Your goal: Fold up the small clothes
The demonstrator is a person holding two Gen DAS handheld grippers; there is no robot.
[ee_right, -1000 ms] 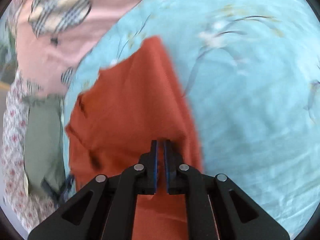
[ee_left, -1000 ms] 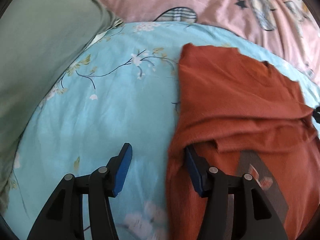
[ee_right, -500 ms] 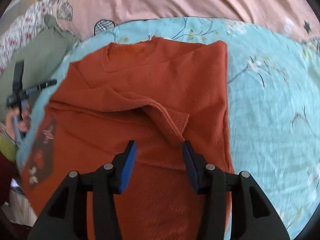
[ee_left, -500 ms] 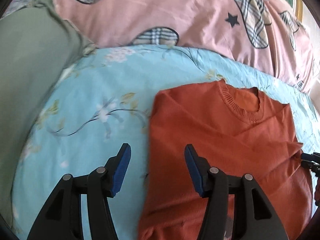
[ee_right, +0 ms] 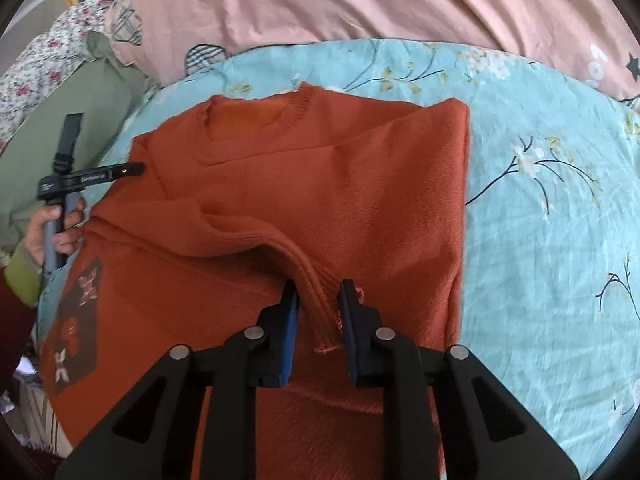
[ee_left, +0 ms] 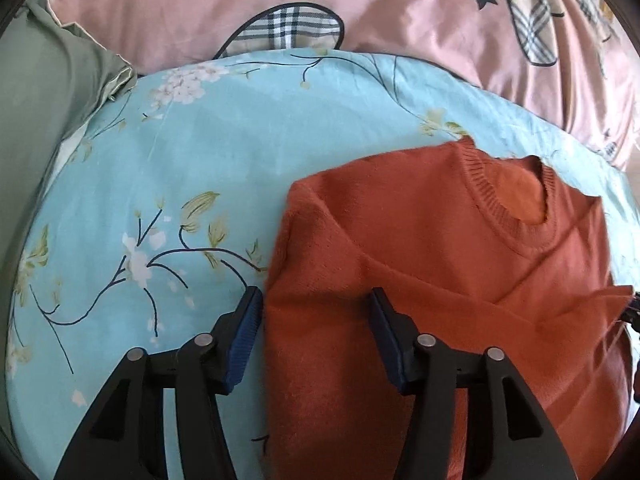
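An orange knit sweater (ee_left: 440, 264) lies collar-up on the light-blue floral sheet (ee_left: 180, 168), one sleeve folded across its chest. My left gripper (ee_left: 314, 312) is open and its jaws are opening. They straddle the sweater's left side edge without pressing it. From the right wrist view the same sweater (ee_right: 360, 184) shows, with the left gripper (ee_right: 134, 168) at its shoulder edge, held by a hand (ee_right: 48, 232). My right gripper (ee_right: 319, 312) is closing, and the folded sleeve's ribbed cuff (ee_right: 320, 320) stands between its blue pads with a thin gap still showing.
A pink quilt (ee_left: 400, 40) with plaid patches and stars borders the sheet at the back. A green pillow (ee_left: 44, 120) lies on the left, seen also as the green pillow (ee_right: 80, 112). A dark appliqué patch (ee_right: 76, 320) marks the sweater's lower left.
The left gripper let go of the sweater's edge and slid along its side toward the collar. The right gripper, shut on the cloth, opened, rolled, and now narrows around the sleeve cuff.
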